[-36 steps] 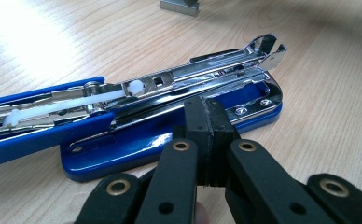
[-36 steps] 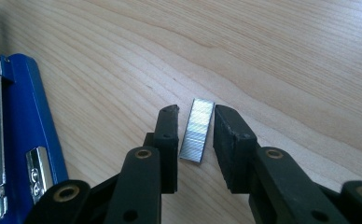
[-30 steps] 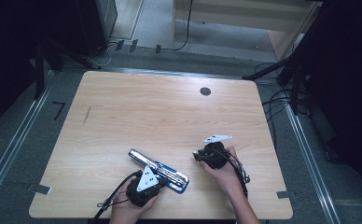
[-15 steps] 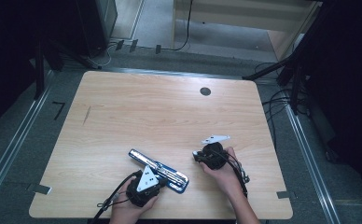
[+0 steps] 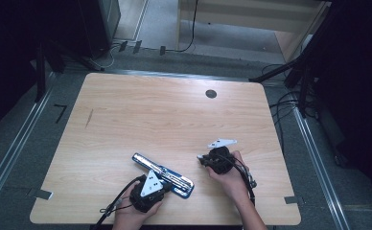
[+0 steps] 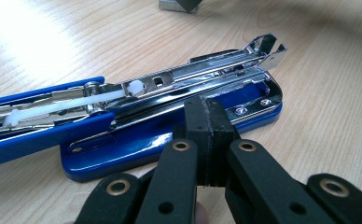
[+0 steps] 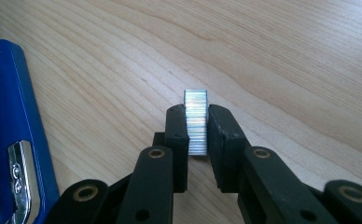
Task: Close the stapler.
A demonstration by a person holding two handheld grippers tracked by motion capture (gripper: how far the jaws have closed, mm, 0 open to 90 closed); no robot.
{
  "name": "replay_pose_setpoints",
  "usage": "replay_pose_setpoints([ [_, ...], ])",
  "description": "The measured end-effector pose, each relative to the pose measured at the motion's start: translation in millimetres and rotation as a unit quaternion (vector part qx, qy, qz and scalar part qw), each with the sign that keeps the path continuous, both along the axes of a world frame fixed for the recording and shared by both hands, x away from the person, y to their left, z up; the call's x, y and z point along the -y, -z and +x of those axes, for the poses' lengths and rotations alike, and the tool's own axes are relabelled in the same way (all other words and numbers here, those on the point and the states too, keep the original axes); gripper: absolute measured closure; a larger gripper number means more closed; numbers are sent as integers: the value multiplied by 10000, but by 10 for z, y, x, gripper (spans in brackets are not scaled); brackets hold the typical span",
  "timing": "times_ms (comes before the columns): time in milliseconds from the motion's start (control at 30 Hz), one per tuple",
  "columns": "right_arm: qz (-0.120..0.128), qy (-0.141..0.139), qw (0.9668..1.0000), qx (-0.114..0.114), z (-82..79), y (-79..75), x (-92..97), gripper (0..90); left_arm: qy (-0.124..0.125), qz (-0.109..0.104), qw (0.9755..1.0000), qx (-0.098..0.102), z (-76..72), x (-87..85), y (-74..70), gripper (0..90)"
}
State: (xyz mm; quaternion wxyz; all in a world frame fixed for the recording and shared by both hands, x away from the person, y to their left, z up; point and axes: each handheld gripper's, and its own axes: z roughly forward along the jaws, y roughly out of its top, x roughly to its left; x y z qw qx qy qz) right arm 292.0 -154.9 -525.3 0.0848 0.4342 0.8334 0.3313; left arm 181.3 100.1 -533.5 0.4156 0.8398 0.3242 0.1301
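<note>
A: Left gripper (image 6: pixel 206 122) status?
B: Jaws fully clenched, empty, tips against the opened stapler (image 6: pixel 137 116) base on the table (image 5: pixel 141 120).
A: Right gripper (image 7: pixel 198 128)?
B: Jaws just closing; pads grasp a staple strip (image 7: pixel 196 122), right of the stapler.

A blue stapler with a shiny chrome metal magazine (image 5: pixel 164 174) lies flat on the pale wooden surface (image 5: pixel 165 120) near its front edge, a little left of the middle, set slantwise with one end far-left and the other near-right. It is swung open: the blue top arm lies back, baring the chrome channel and its white plastic pusher (image 6: pixel 67 105). To its right, a short silvery strip of staples (image 7: pixel 196 122) stands on edge, pinched between the black jaws of the right tool (image 7: pixel 198 140).
</note>
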Motion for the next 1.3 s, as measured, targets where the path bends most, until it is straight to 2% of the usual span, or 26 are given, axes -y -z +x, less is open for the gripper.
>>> replay_pose_setpoints([
  [233, 178, 9, 9998, 88, -5, -62, 46, 800, 0, 2, 10000, 0, 1, -1, 0, 900],
  [800, 220, -165, 9995, 140, -96, -149, 13, 800, -3, -4, 10000, 3, 0, 1, 1, 900],
  [1300, 213, -465, 9982, 301, -192, -286, -99, 800, -10, -4, 10000, 6, -2, 2, 1, 900],
])
